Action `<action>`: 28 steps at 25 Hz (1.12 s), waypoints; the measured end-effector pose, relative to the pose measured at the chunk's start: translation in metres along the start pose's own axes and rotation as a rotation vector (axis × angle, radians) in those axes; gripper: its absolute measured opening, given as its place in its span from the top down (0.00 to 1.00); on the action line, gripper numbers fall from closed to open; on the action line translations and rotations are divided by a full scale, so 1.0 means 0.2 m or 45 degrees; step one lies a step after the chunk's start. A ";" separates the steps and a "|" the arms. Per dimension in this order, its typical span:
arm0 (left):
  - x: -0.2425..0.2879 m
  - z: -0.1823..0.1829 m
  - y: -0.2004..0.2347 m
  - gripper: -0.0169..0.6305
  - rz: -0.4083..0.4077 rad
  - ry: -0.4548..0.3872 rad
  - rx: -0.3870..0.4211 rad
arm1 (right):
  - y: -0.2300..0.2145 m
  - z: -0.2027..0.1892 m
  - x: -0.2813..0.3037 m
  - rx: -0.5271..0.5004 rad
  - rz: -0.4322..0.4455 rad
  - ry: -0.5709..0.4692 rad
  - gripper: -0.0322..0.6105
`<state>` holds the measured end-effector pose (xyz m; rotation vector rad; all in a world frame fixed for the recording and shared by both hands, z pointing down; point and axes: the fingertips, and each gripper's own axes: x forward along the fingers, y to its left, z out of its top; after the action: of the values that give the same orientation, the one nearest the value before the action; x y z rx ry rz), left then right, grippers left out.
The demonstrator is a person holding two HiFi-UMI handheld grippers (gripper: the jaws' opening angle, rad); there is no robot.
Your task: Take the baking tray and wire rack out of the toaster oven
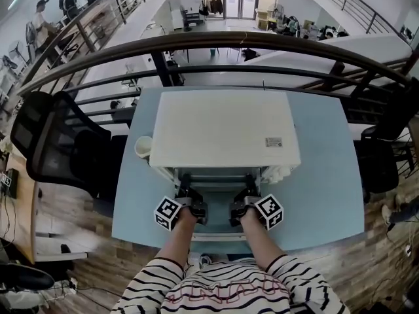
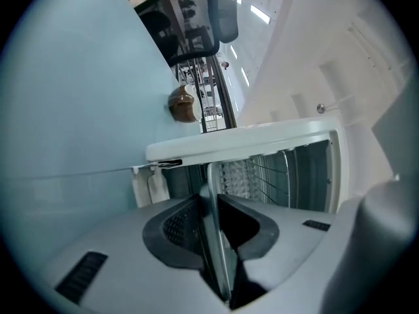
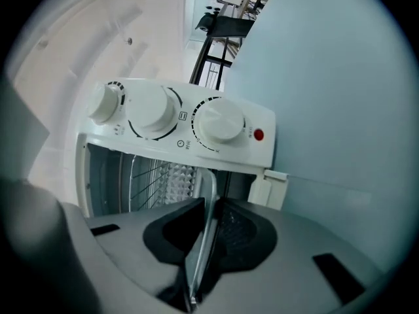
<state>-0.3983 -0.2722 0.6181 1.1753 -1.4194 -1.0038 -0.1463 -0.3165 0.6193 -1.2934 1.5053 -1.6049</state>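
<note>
Head view: white toaster oven [image 1: 222, 126] sat on the light blue table [image 1: 321, 175], mouth facing us. Both hands were in front of it.

We saw the left gripper [image 1: 190, 201] at the left side of the oven mouth. In the left gripper view its jaws were nearly together, pads clamped on the thin metal rim of the baking tray [image 2: 212, 182]. The tray showed edge-on there and ran from the jaws into the oven cavity.

We saw the right gripper [image 1: 243, 201] at the right side of the mouth. Same grip: jaws narrowed down onto the tray's rim, pads pressing on both faces in the right gripper view.

The wire rack [image 3: 147, 178] sat inside the cavity beside the tray, and no gripper touched it. We could not tell whether the two were touching.

Three white knobs [image 3: 152, 113] and a red lamp [image 3: 258, 135] were on the control panel, just above the right gripper's jaws in its view.

A white cup [image 1: 143, 147] stood on the table just beside the oven's left wall. A black chair [image 1: 52, 142] stood left of the table. Striped sleeves [image 1: 216, 286] showed at the bottom edge.
</note>
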 end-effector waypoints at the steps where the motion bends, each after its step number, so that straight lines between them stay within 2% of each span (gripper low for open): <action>1: -0.03 0.00 0.00 0.83 -0.004 -0.003 -0.010 | -0.01 -0.01 -0.03 0.009 0.000 -0.003 0.83; 11: -0.33 -0.06 0.01 0.83 -0.022 0.038 -0.043 | -0.05 -0.06 -0.35 0.086 0.000 -0.052 0.83; 22: -0.63 -0.08 0.04 0.84 -0.075 0.069 -0.129 | -0.09 -0.16 -0.68 0.132 0.030 -0.097 0.83; 28: -0.79 -0.07 0.05 0.84 -0.114 0.102 -0.118 | -0.15 -0.25 -0.88 0.172 0.037 -0.128 0.84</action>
<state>-0.3810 -0.1155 0.6017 1.2065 -1.2538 -1.0618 -0.1229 -0.1331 0.6089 -1.2520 1.3267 -1.5706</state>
